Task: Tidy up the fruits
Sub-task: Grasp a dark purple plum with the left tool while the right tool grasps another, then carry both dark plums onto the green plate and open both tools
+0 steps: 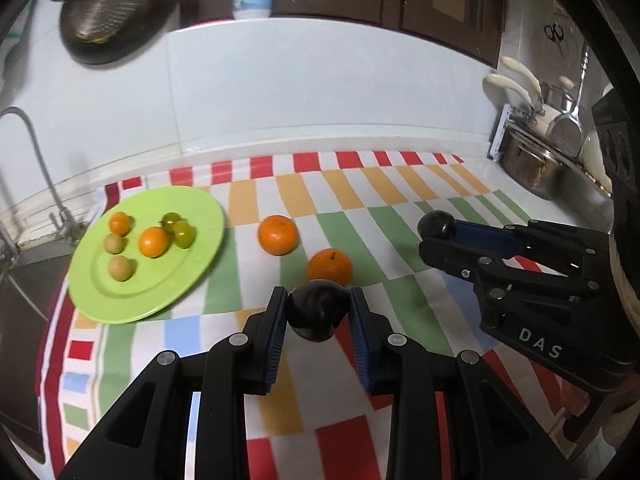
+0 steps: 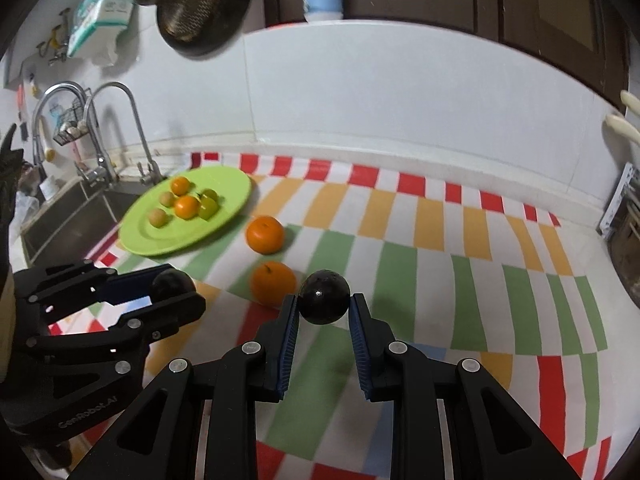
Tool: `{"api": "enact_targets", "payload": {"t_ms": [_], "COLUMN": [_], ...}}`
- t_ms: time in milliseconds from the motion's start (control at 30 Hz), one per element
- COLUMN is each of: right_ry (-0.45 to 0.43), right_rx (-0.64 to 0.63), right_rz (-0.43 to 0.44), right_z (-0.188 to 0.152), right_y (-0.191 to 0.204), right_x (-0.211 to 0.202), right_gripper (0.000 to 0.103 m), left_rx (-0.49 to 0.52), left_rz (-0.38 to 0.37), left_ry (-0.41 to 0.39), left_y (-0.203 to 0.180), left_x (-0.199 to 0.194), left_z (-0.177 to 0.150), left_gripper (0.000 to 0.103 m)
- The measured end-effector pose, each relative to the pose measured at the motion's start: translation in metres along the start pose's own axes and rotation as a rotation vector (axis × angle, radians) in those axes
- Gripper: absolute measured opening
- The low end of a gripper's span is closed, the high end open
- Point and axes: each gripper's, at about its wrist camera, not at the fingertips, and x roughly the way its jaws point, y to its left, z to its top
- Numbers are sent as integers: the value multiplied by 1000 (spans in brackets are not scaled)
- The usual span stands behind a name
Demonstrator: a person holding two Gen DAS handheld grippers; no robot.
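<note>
In the left wrist view, the left tool (image 1: pixel 319 312) is gripping one dark plum (image 1: pixel 316 309) between its pads above the striped cloth (image 1: pixel 400 200) on the tabletop, while two oranges (image 1: pixel 278 234) are lying just ahead and the green plate (image 1: pixel 120 304) is carrying six small fruits: two orange, two tan, two green. In the right wrist view, the right tool (image 2: pixel 324 308) is clamping a second dark plum (image 2: pixel 324 297), two oranges are sitting to its left, and the plate with its six fruits is lying beside the sink (image 2: pixel 76 216).
</note>
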Motion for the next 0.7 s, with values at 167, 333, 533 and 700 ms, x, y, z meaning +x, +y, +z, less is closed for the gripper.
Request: {"api": "enact_targets", "payload": {"t_ms": [167,333,533,700], "right_ry": [-39,-66,-85,-87], "right_rx": [-15,-34,-46,-52], "right_rz": [17,35,66,90], "right_z": [7,14,24,32], "right_y": [19,37,56,72], "right_x": [-14,-21,-21,-12], "right_gripper": [27,27,27,27], "left_rx": [-6,-11,-34,-38], "left_rz": [25,48,82,119], "left_ry": [-34,-61,-55,-65], "left_y": [14,25,44,61], "left_x": [-19,-35,-44,-50], "left_z": [0,0,-1,-1], "left_gripper": [30,30,30,30]}}
